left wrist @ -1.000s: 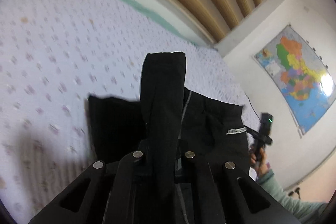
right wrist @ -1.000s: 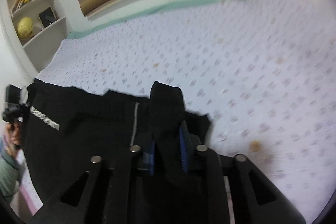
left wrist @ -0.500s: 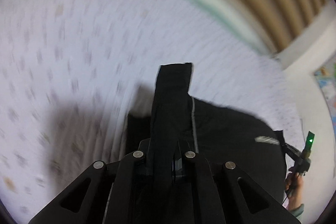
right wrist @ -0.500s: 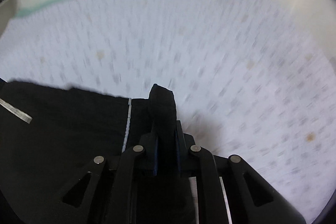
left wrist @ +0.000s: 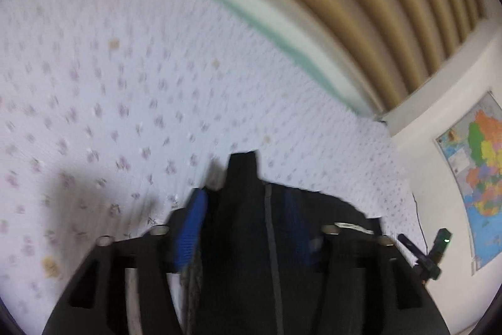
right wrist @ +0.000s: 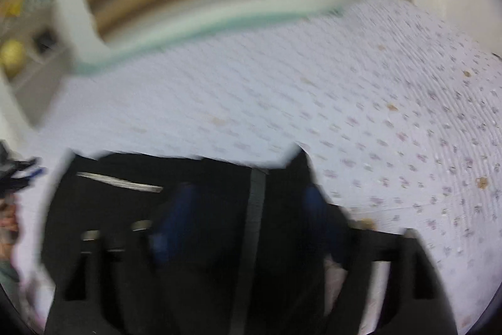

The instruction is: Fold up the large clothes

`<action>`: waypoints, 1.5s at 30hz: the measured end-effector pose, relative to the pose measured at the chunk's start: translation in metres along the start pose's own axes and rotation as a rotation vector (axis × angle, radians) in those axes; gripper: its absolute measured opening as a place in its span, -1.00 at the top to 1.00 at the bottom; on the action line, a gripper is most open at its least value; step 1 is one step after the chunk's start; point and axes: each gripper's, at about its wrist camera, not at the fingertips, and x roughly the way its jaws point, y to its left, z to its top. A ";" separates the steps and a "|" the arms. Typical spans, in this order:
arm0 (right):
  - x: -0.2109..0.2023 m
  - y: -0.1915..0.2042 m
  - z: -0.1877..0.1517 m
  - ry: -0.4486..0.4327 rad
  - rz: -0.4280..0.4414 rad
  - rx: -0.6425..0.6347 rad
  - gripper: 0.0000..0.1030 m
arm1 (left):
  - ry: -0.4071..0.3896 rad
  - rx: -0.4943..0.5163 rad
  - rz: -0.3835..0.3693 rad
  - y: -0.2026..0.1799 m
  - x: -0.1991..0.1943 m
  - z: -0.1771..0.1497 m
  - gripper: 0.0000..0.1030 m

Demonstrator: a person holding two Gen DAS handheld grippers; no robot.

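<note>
On bedsheet (left wrist: pixel 125 83): black garment (left wrist: pixel 251 240) between spread left gripper (left wrist: pixel 243 209), spread right gripper (right wrist: pixel 248 203)

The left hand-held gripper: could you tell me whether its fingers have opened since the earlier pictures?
Yes. The left hand-held gripper was clamped on the black garment; its blue pads now stand apart over the floral bedsheet.

Both wrist views look forward low and close over the bed (left wrist: pixel 125 99) toward the far slatted wall (left wrist: pixel 360 21); both share the garment (right wrist: pixel 204 178).
</note>
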 end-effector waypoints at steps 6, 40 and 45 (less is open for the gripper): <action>-0.018 0.080 -0.023 0.168 0.043 -0.086 -0.64 | 0.084 0.250 0.002 -0.107 -0.006 -0.058 -0.14; 0.143 0.075 -0.034 0.353 -0.137 0.064 -0.77 | 0.402 0.166 0.221 -0.150 0.183 -0.108 -0.14; 0.121 0.077 -0.033 0.305 -0.059 0.072 -0.72 | 0.348 0.211 0.154 -0.157 0.146 -0.107 -0.14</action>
